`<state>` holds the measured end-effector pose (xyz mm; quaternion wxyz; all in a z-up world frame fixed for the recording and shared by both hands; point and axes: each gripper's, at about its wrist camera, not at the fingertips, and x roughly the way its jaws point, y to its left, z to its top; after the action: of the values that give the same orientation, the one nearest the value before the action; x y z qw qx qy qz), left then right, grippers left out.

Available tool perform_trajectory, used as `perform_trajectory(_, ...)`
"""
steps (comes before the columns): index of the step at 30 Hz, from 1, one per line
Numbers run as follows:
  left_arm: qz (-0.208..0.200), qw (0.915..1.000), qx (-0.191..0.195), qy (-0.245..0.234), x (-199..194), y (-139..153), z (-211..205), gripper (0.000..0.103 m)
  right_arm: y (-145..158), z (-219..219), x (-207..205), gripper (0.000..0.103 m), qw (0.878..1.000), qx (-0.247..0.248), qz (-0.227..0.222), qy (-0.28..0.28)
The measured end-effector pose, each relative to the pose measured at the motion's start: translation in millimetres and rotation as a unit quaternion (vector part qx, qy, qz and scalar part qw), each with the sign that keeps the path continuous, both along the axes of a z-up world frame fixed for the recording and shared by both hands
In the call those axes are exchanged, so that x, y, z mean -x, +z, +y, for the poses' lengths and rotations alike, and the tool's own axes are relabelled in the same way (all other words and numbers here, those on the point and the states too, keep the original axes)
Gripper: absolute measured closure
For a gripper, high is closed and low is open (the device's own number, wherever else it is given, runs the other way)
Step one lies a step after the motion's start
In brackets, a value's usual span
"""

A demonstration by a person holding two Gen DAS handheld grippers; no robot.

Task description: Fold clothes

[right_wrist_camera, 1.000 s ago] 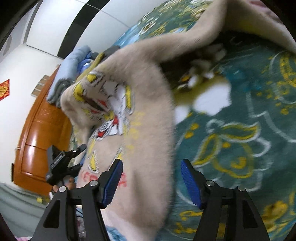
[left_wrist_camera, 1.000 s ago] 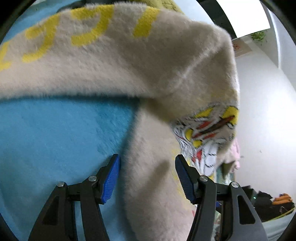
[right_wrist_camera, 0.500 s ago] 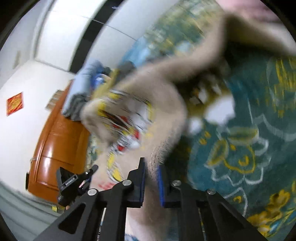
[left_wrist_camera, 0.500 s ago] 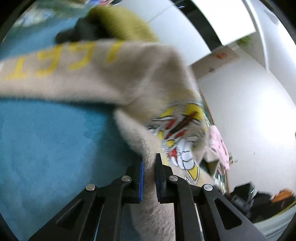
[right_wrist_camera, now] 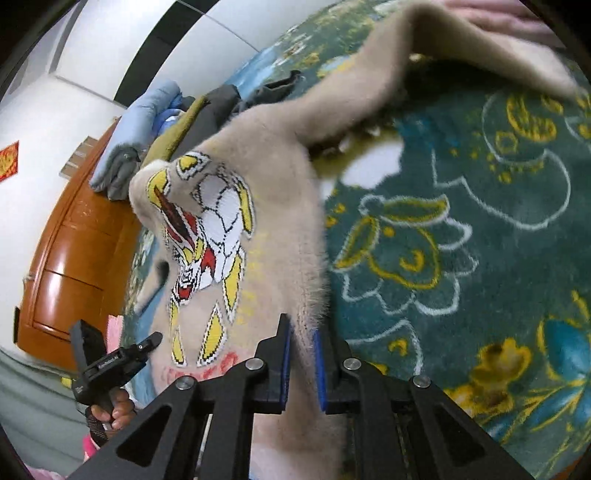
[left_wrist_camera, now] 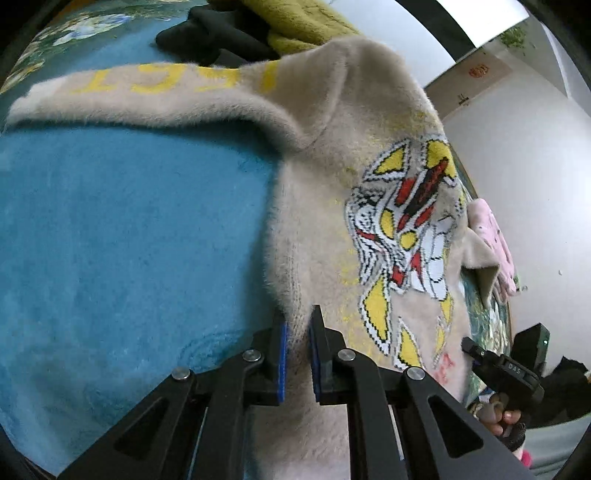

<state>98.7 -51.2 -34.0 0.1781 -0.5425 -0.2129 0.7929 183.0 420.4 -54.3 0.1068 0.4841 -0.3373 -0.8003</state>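
A fuzzy beige sweater (left_wrist_camera: 332, 155) with a white, yellow and red cartoon print and yellow lettering on one sleeve hangs between my two grippers above the blanket. My left gripper (left_wrist_camera: 297, 328) is shut on the sweater's bottom hem at one side. My right gripper (right_wrist_camera: 302, 334) is shut on the same sweater (right_wrist_camera: 258, 192) at the hem's other side. Each gripper shows in the other's view, the right gripper (left_wrist_camera: 506, 365) and the left gripper (right_wrist_camera: 107, 363). One sleeve (right_wrist_camera: 424, 66) trails onto the blanket.
A blue plush blanket (left_wrist_camera: 122, 236) lies under the sweater on the left; its teal flowered part (right_wrist_camera: 461, 229) lies on the right. Black and mustard clothes (left_wrist_camera: 266, 29) are piled behind. A pink garment (left_wrist_camera: 491, 240), folded blue-grey clothes (right_wrist_camera: 136, 136) and an orange wooden cabinet (right_wrist_camera: 70, 251) stand nearby.
Both grippers were open around the sweater's hem a second ago; both have closed on it and lifted it, so the print now hangs flatter between them.
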Motion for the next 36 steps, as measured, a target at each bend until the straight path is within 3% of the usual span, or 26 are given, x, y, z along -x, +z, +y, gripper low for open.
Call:
perform_trajectory(5,0.028,0.9995,0.003,-0.014,3.2,25.9,-6.4,0.083,22.5,10.2,-6.3,0.084,0.999,-0.027,0.022,0.000)
perform_trajectory(9,0.075,0.9971,0.010,0.007,27.4,51.6,-10.0,0.066,38.0,34.9,0.2,0.059,0.998,-0.018,0.044,-0.036)
perform_trajectory(13,0.112,0.9933,0.018,0.022,71.7,81.9,1.0,0.057,35.6,57.7,29.7,0.048,0.995,0.006,0.046,-0.087)
perform_trajectory(17,0.163,0.9856,0.045,0.007,116.3,117.5,21.6,0.043,24.7,81.7,63.7,0.048,0.990,0.017,0.038,-0.134)
perform_trajectory(20,0.189,0.9792,0.074,-0.010,151.0,132.1,47.5,0.039,19.9,106.1,82.8,0.048,0.982,0.033,0.037,-0.184)
perform_trajectory(24,0.172,0.9799,0.092,-0.042,194.5,125.1,74.2,0.036,22.3,125.1,100.8,0.048,0.973,0.046,0.051,-0.222)
perform_trajectory(29,0.114,0.9851,0.091,-0.090,218.1,99.6,96.3,0.036,17.5,144.4,97.2,0.048,0.962,0.083,0.058,-0.255)
perform_trajectory(34,0.124,0.9821,0.102,-0.099,213.9,97.2,102.3,0.037,5.3,170.2,80.3,0.048,0.940,0.135,0.062,-0.308)
perform_trajectory(36,0.129,0.9810,0.107,-0.097,212.8,97.2,103.3,0.046,0.4,178.5,75.5,0.048,0.928,0.156,0.061,-0.331)
